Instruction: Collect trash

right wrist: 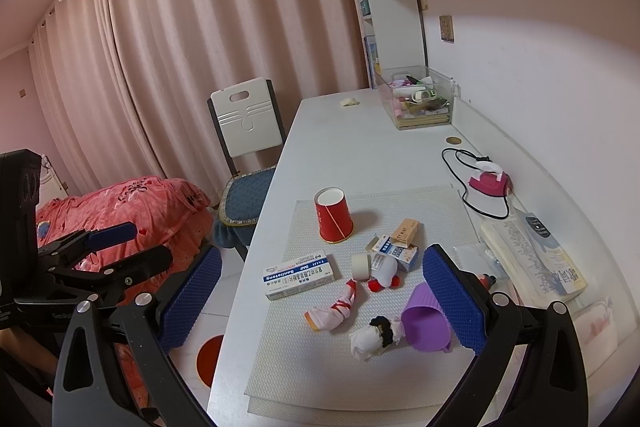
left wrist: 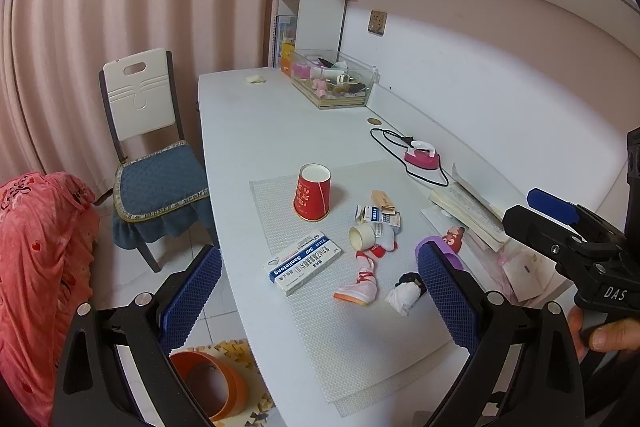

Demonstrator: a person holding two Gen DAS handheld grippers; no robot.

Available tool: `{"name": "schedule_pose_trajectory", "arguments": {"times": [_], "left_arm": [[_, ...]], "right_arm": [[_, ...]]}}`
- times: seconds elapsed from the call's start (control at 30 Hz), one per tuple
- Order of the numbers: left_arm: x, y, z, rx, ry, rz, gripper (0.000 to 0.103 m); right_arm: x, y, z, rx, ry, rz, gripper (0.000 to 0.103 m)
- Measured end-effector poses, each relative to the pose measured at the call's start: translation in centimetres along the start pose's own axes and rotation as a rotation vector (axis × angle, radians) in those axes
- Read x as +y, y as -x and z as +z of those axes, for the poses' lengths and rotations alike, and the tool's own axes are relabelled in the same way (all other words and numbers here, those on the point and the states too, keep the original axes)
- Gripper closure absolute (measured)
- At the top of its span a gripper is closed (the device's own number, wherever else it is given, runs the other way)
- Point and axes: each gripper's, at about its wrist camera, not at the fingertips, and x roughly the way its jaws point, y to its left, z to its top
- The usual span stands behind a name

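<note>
Lying tipped, purple bin (right wrist: 425, 319), upturned red cup (right wrist: 333, 214)

medicine box (left wrist: 303, 263) ahead between my fingers: "Sanliotong", "TAIJI", "SND" | my right claw's (left wrist: 560, 223) body off to my right: "DAS"

A white desk (right wrist: 360, 147) carries a pale woven mat (right wrist: 360, 367). On the mat stand an upturned red cup (right wrist: 333, 215) and a tipped purple cup (right wrist: 426, 319), with a blue-and-white box (right wrist: 299, 275), small cartons (right wrist: 400, 243), a tape roll (right wrist: 361, 265) and wadded tissues (right wrist: 372, 339). Off the mat lie a pink iron (right wrist: 490, 181) with its black cord, a clear bin (right wrist: 418, 99), books (right wrist: 532, 259) and a small scrap (right wrist: 349, 102).
</note>
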Motion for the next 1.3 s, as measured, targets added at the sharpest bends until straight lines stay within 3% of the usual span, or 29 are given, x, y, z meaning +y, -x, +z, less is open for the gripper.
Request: {"name": "schedule_pose_trajectory", "arguments": {"times": [1.3], "left_arm": [[-0.19, -0.43, -0.36, 0.034, -0.026, -0.004, 0.006]], "right_arm": [[0.09, -0.31, 0.03, 0.011, -0.010, -0.003, 0.005]]}}
